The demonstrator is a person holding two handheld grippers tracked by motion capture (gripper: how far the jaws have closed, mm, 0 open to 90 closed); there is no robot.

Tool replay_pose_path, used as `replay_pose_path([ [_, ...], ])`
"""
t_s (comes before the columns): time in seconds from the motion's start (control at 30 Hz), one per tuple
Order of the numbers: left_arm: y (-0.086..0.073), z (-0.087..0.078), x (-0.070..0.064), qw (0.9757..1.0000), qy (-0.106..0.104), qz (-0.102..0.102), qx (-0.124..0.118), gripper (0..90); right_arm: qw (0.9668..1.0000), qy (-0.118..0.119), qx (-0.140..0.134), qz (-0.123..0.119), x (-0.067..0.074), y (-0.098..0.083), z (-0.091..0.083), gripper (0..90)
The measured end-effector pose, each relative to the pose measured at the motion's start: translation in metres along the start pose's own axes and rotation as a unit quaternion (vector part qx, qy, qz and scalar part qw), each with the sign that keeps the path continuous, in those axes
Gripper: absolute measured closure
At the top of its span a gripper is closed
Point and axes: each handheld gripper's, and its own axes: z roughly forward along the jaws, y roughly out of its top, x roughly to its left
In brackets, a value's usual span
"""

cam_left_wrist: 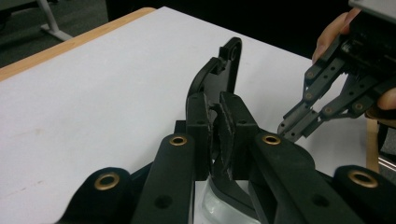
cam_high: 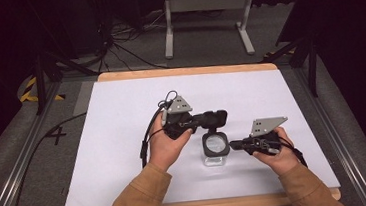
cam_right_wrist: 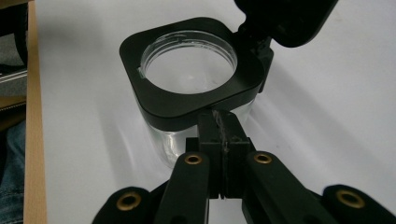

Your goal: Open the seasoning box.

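Now my left claw (cam_left_wrist: 219,135) pinches the open lid (cam_left_wrist: 219,74) of the jar (cam_high: 215,149), gripping its black edge. My right claw (cam_right_wrist: 223,135) is pressed together with nothing between its jaws, its tips touching the jar's black collar (cam_right_wrist: 187,100). That clear jar stands on the white table (cam_high: 124,138), nearer the front edge than the back one, about midway between the sides.
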Motion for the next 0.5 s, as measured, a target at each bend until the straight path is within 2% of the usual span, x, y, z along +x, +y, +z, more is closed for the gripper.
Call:
replay_pose_path([
  [0.2,0.000,0.003,0.001,0.9998,-0.014,-0.011,-0.014,82.3,0.9999,-0.006,0.008,-0.011,0.006,0.000,0.002,90.0],
  [0.23,0.001,0.002,0.000,0.9999,-0.012,-0.009,-0.007,82.2,0.9999,-0.005,0.004,-0.010,0.006,0.000,0.001,90.0],
  [0.37,0.002,0.002,0.000,0.9997,-0.012,-0.010,-0.017,81.6,0.9998,-0.010,-0.014,-0.010,0.010,0.003,-0.008,90.0],
  [0.5,0.003,0.004,-0.001,0.9996,-0.016,-0.010,-0.021,81.4,0.9986,0.008,-0.052,-0.007,0.017,0.009,-0.013,90.0],
])
